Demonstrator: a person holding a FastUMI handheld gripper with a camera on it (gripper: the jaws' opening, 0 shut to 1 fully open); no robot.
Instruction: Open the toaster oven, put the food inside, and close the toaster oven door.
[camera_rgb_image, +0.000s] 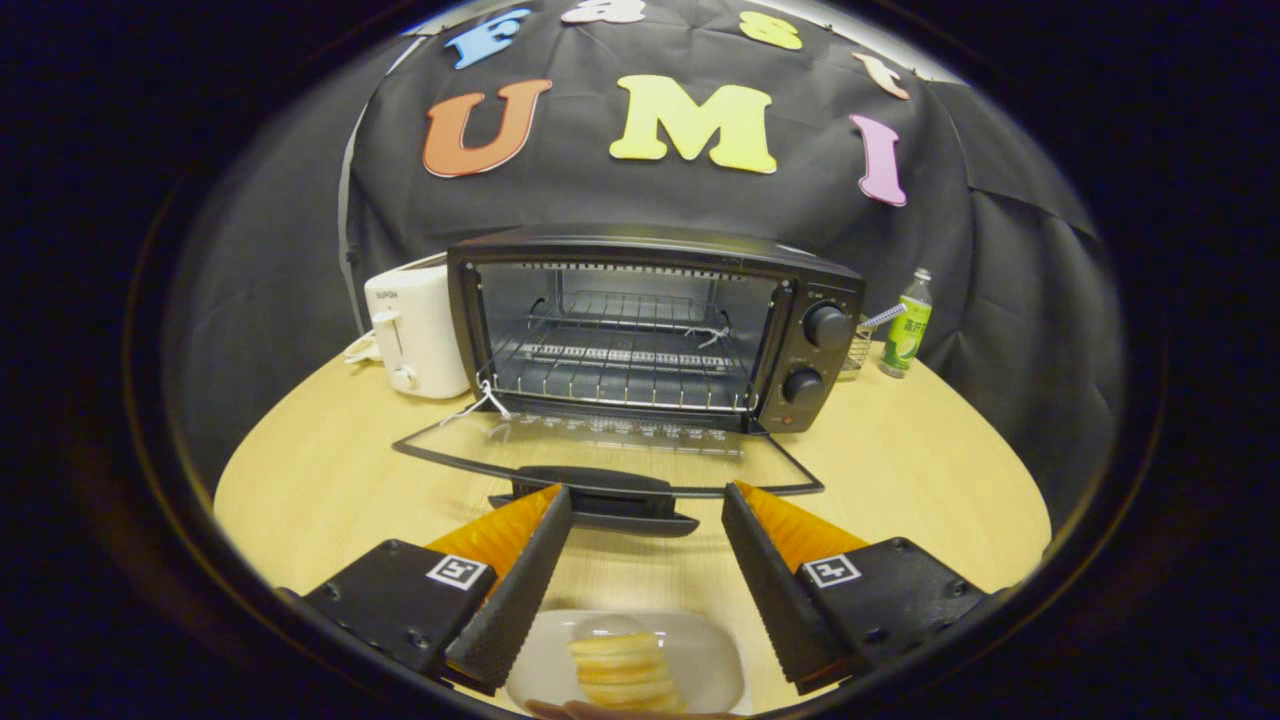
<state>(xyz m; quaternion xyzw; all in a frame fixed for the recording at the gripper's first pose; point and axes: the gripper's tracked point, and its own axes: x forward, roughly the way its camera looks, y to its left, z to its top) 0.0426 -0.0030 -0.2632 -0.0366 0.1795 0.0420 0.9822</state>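
1. A white toaster (415, 335) stands on the tabletop (330, 480), just beside the toaster oven's left wall; it plays no part here.
2. The toaster oven (650, 320) sits mid-tabletop with its glass door (600, 450) dropped flat toward the camera and the wire rack (620, 375) bare.
3. The hand-held gripper (645, 585) hovers with its fingers spread wide, holding nothing, tips just short of the door's handle (600, 500).
4. The food, a stack of yellow slices (620, 670), lies on a white plate (700, 660) under and between the fingers.
5. Likely next step: grasp the food. Lower squarely over the stack, close gently on its sides so the slices stay together, then lift above the door.
6. A green bottle (908, 325) stands right of the oven.
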